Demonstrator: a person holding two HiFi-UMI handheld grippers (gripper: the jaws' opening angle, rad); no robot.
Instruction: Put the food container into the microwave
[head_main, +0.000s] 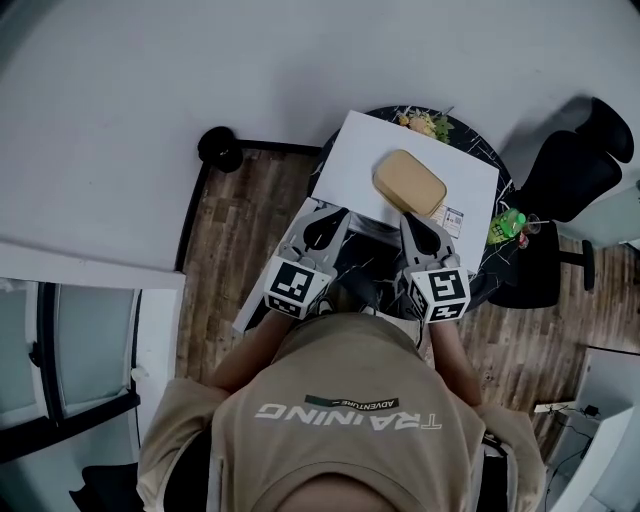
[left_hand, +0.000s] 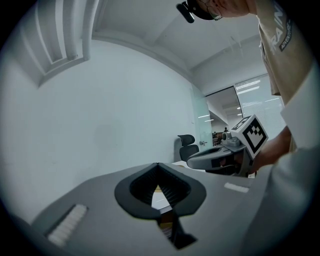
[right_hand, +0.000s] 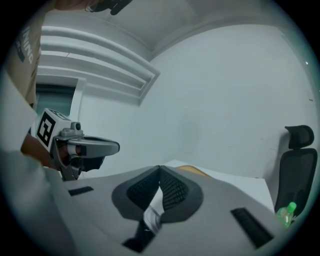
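Note:
A tan, lidded food container (head_main: 409, 182) lies on a white flat-topped box (head_main: 350, 165) that stands on the dark round table (head_main: 490, 275). In the right gripper view only a tan sliver of the container (right_hand: 194, 171) shows behind the jaws. My left gripper (head_main: 324, 212) and right gripper (head_main: 411, 218) hover side by side at the box's near edge, short of the container. Both are shut, tips together, with nothing held. The left gripper (left_hand: 158, 167) points over the white top. So does the right gripper (right_hand: 160, 170).
A green bottle (head_main: 508, 224) stands at the table's right edge, also seen as a bottle (right_hand: 286, 212) low right. A plate of food (head_main: 425, 124) sits behind the box. A black office chair (head_main: 575, 165) stands to the right. White walls are close behind and left.

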